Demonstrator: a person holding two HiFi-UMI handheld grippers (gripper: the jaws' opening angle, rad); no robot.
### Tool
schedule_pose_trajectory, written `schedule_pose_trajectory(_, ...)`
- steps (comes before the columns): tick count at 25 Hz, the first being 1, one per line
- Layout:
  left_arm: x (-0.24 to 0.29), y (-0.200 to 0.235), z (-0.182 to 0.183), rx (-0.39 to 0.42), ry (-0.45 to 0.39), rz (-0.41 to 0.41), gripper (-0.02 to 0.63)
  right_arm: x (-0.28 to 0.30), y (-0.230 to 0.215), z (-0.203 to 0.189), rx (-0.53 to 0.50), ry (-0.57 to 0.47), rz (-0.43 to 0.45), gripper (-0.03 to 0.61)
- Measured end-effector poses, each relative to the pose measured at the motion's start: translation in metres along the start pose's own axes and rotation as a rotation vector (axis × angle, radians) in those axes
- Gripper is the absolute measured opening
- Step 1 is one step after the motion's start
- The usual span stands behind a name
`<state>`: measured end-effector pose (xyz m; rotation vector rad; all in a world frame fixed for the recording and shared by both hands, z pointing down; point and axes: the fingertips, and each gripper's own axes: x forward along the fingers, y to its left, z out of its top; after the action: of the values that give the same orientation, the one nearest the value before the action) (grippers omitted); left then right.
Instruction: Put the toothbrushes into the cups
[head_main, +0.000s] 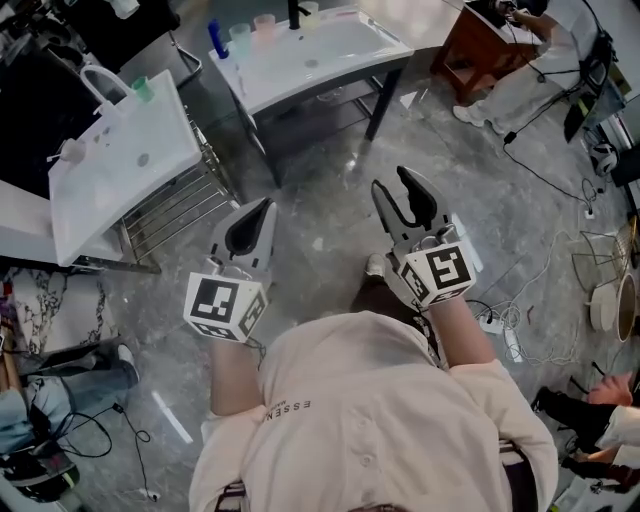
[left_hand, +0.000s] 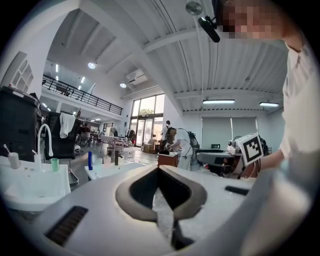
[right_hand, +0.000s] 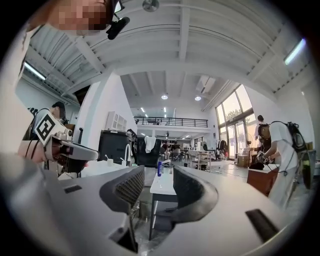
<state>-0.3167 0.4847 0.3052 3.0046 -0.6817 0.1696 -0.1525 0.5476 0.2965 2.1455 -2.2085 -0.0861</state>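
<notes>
A near counter (head_main: 110, 180) and a far counter (head_main: 320, 55) were seen ahead, well apart from both tools. The left tool (head_main: 268, 204) was held level, clenched on nothing. The right tool (head_main: 391, 181) was held level, released and empty. A green cup (head_main: 143, 90) stood upright on the near counter.

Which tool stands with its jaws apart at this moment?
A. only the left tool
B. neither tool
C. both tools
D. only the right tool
D: the right tool shows a clear gap between its jaws with nothing in it, while the left tool has its jaws together at the tips.
</notes>
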Motion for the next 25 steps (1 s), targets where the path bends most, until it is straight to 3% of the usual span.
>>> schedule_pose_trajectory(10, 0.078, 0.026, -0.017, -0.010, 0.072, 0.081, 0.000, 0.080, -0.058, -0.035, 0.053, 0.049, 0.124, 0.173)
schedule_pose_trajectory(20, 0.216, 0.051, 0.013, -0.045, 0.066, 0.235, 0.000, 0.198, -0.175, -0.042, 0.074, 0.089, 0.304, 0.173)
schedule_pose_trajectory(25, 0.264, 0.078, 0.022, -0.065, 0.054, 0.346, 0.000, 0.255, -0.209, -0.052, 0.066, 0.124, 0.417, 0.173)
